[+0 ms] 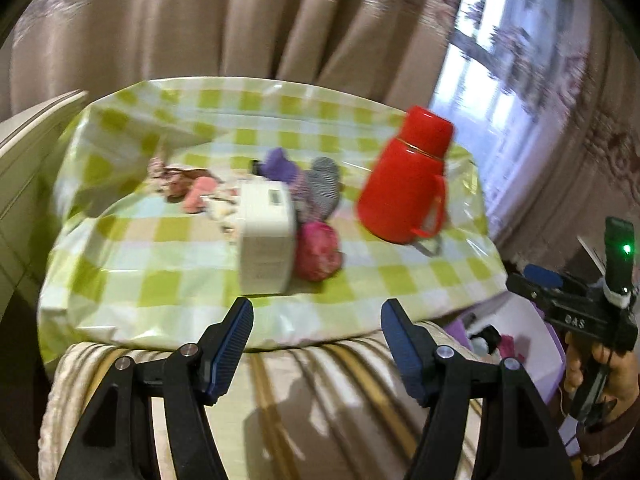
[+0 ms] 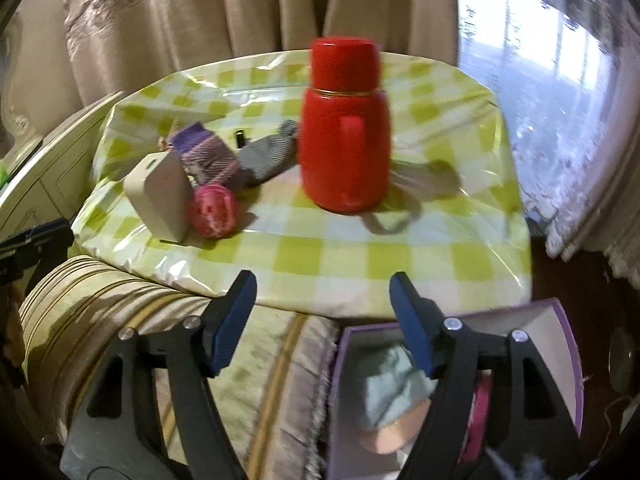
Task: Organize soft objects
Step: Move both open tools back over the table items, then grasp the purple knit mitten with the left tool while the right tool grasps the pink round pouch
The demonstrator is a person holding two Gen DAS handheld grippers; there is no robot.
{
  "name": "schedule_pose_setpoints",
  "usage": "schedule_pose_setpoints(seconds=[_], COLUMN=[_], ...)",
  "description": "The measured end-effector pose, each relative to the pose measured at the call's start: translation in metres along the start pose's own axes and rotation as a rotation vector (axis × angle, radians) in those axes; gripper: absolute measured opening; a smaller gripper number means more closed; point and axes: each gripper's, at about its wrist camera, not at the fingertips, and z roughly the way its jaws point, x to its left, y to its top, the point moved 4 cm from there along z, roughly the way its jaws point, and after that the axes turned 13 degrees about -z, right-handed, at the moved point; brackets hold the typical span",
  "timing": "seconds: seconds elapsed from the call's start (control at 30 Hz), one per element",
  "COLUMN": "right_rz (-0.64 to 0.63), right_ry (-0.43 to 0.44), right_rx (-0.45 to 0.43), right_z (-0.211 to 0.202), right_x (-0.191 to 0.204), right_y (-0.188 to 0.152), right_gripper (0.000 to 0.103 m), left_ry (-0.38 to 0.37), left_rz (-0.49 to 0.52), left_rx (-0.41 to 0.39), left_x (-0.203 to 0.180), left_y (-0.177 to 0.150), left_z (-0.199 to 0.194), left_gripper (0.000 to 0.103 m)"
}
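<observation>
Presently both the left gripper (image 1: 316, 334) and right gripper (image 2: 322, 308) are seen released, empty. Socks (image 2: 216, 152) and a pink ball (image 2: 212, 210) remain on the tabletop (image 2: 360, 264); some soft items already lie in the purple box (image 2: 560, 320), lower right.

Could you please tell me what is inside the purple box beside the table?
In the purple box lie a pale green cloth, something peach-coloured and a pink item. The right gripper covers part of the inside, so the rest is hidden.
</observation>
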Motion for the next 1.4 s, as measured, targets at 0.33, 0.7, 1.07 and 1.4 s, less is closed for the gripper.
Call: schedule_pose_setpoints(seconds=[0.33, 0.7, 1.07, 1.4], right_rz=[-0.110, -0.175, -0.276, -0.312], right_ry=[0.106, 0.190, 0.215, 0.207], right_rx=[0.004, 0.050, 0.100, 0.150], right_z=[0.041, 0.099, 0.150, 0.186], right_x=[0.053, 0.094, 0.125, 0.131], right_y=[0.030, 0.051, 0.063, 0.070], right_gripper=[0.077, 0.084, 0.085, 0.085], left_ry=[0.058, 0.105, 0.134, 0.132], left_rz=[-0.106, -0.174, -0.212, -0.236], left_rx=[-0.022, -0.033, -0.028, -0.018], left_x=[0.053, 0.086, 0.107, 0.120], left_y=[0.015, 0.027, 0.036, 0.046], left_z=[0.001, 0.005, 0.012, 0.023], left_gripper=[0.067, 0.067, 0.067, 0.067])
